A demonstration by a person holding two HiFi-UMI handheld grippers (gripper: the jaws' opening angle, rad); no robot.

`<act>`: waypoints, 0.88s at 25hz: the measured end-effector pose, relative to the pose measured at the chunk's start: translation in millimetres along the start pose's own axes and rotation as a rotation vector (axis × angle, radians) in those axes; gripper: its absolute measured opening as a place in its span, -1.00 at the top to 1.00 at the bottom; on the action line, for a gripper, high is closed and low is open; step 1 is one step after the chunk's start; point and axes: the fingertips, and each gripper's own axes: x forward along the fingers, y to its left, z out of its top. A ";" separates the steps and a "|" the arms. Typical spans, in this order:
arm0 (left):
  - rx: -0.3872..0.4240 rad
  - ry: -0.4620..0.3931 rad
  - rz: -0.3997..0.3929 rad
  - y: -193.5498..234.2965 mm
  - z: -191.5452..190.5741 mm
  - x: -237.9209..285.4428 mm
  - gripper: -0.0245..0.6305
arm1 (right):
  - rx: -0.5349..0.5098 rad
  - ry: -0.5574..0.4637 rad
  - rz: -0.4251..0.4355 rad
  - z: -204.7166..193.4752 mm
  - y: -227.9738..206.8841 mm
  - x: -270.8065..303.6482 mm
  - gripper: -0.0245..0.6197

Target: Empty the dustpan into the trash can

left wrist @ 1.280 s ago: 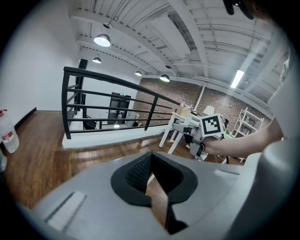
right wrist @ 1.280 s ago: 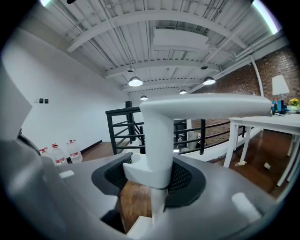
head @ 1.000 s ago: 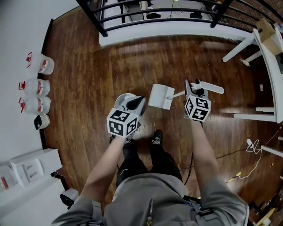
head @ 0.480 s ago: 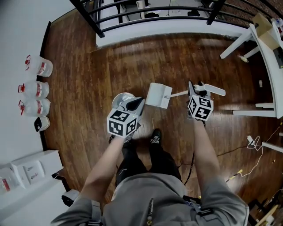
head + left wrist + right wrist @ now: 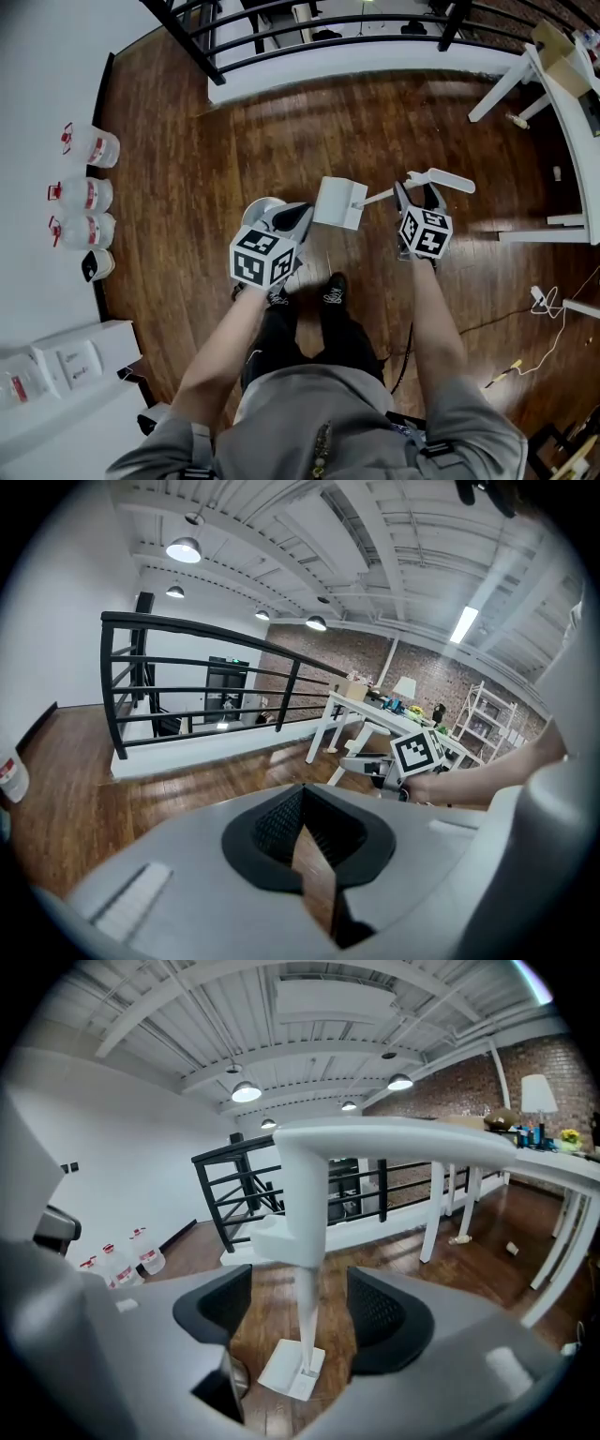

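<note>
At the middle of the head view lies the white dustpan (image 5: 337, 203), its pan just right of the small round trash can (image 5: 255, 210) and not over it. Its thin shaft runs up and right to a broad flat grip (image 5: 442, 178). Whether the pan rests on the wooden floor (image 5: 234, 141) or hangs just above it, we cannot tell.

Looking along the right claw (image 5: 302, 1288), we see the shaft (image 5: 306, 1321) standing between the two jaws. The jaws are opening, with floor showing on either side of the shaft, so the pads are not pressing it. In the head view this claw (image 5: 417, 191) sits just below the grip.

Further left, the left claw (image 5: 291, 217) hovers over the trash can's right edge. Its jaws are closed tip to tip (image 5: 300, 794) with nothing between them — only floor shows through the wedge behind the tips.

At the left edge stand plastic bottles (image 5: 89, 145) along the wall, a black railing (image 5: 328, 28) crosses the top, and a white table (image 5: 565, 122) fills the upper right.
</note>
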 end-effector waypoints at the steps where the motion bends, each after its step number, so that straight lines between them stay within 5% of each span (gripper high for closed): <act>1: 0.005 -0.002 -0.002 0.3 1.3 -2.9 0.93 | 0.015 0.005 -0.003 -5.3 1.4 -5.3 0.03; 6: 0.019 -0.034 -0.018 -3.9 10.1 -15.2 0.93 | 0.009 0.027 0.071 -24.9 35.7 -41.1 0.16; 12: 0.034 -0.094 -0.054 -6.0 21.2 -53.3 0.93 | 0.029 -0.062 0.202 12.4 120.2 -84.7 0.89; 17: 0.059 -0.159 -0.057 -3.7 39.6 -99.6 0.93 | 0.000 -0.186 0.350 77.4 213.5 -123.3 0.92; 22: 0.068 -0.204 -0.034 4.7 50.6 -151.1 0.93 | -0.104 -0.245 0.411 116.2 289.8 -151.1 0.92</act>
